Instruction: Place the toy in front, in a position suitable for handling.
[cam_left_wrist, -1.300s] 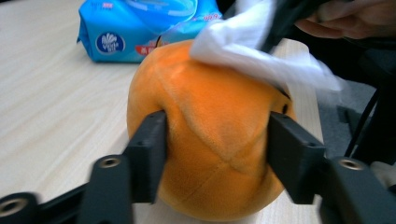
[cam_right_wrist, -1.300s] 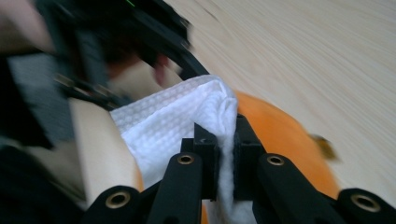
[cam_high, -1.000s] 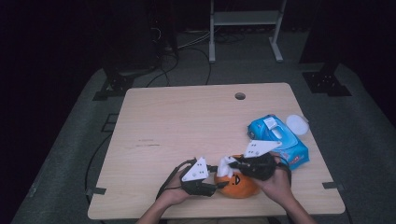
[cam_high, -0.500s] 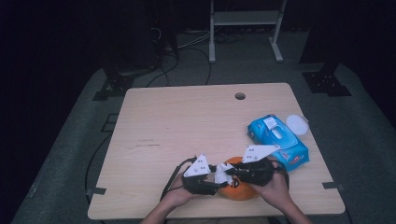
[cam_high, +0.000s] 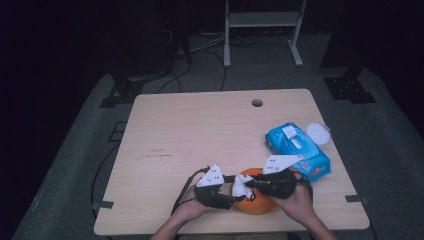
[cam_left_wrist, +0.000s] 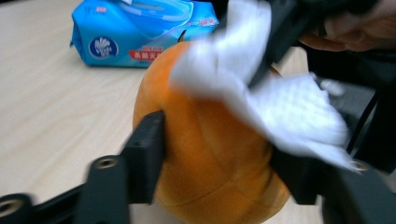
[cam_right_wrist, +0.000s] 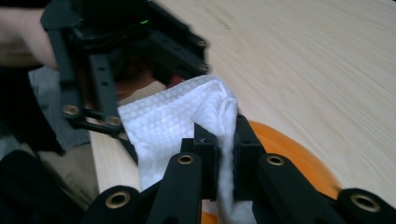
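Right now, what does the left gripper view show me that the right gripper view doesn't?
Left gripper view alone: the blue wipes pack lying behind the orange plush, and the left claw with its jaws pressed against the plush's two sides. Right gripper view alone: the right claw with its jaws closed on a fold of the white wipe, seen close, and a long bare stretch of the table. Both share: the wipe draped over the orange plush on the wooden table.
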